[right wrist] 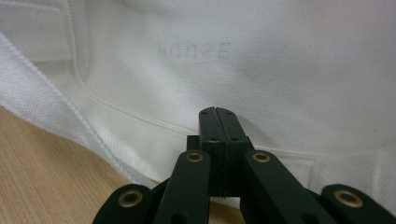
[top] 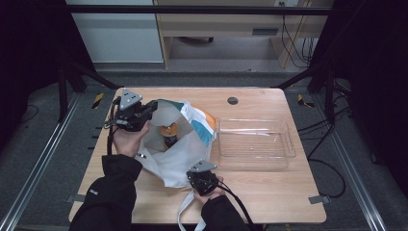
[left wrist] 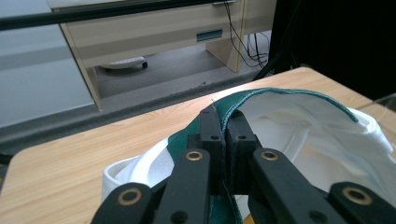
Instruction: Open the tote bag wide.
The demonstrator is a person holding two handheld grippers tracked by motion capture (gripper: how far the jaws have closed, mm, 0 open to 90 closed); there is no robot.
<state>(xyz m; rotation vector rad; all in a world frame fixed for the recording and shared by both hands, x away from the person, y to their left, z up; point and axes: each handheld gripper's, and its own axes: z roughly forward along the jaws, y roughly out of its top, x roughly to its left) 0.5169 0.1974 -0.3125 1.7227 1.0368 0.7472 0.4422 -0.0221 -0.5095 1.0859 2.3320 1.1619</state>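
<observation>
High view, wooden table (top: 269, 192), grey floor (top: 43, 120)

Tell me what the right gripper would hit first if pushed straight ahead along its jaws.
The right gripper, jaws together, already sits against the white bag; pushing on would likely press into that fabric first, though what lies beneath is hidden.

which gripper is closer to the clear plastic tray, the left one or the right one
Right. The right gripper sits at the bag's near edge, just off the clear tray's near-left corner. The left gripper pinches the bag's far rim, with the whole bag between it and the tray.
</observation>
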